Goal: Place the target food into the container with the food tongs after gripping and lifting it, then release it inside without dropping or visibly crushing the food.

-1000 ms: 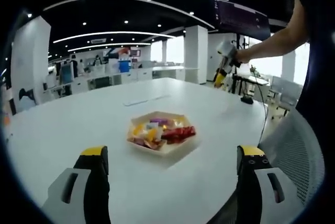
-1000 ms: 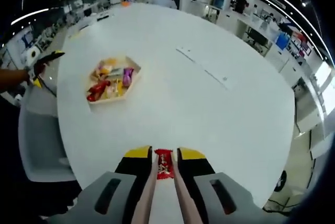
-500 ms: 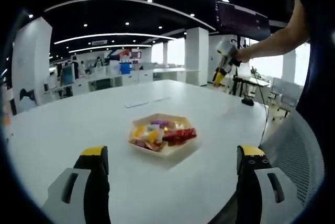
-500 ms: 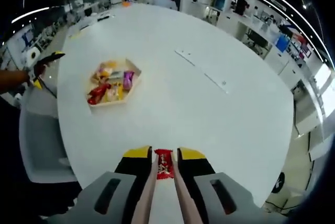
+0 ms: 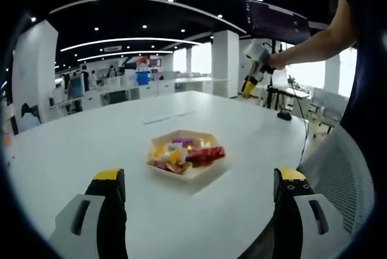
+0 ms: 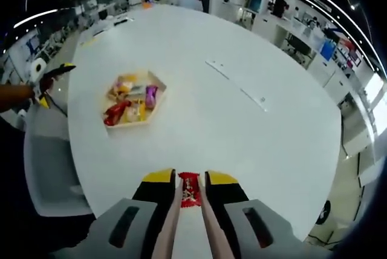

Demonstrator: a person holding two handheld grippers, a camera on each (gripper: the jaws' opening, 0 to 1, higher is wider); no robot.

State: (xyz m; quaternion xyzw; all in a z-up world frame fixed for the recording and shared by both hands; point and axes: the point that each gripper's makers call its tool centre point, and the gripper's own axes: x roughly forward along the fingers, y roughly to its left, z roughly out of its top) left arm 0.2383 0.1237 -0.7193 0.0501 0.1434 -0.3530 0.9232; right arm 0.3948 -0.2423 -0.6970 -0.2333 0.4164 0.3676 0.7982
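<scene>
A shallow hexagonal tray [image 5: 190,175] of wrapped snacks sits on the round white table [image 5: 72,144]. My left gripper [image 5: 199,180] hovers open and wide in front of the tray, with nothing between its jaws. In the left gripper view my right gripper [image 5: 254,71] is held high at the upper right by a person's arm. In the right gripper view my right gripper [image 6: 189,177] is shut on beige food tongs [image 6: 172,222], which pinch a red wrapped candy [image 6: 189,190] high over the table. The tray [image 6: 130,125] lies far off to the left, with my left gripper [image 6: 51,74] beyond it.
A grey mesh chair [image 5: 338,174] stands at the table's edge on the right, seen again as the chair [image 6: 51,162] below the tray. A thin flat strip [image 6: 236,83] lies near the table's middle. Desks and people fill the office behind.
The right gripper has drifted slightly, so the tray sits a little lower in its view. The candy stays pinched in the tongs. The left gripper has barely moved.
</scene>
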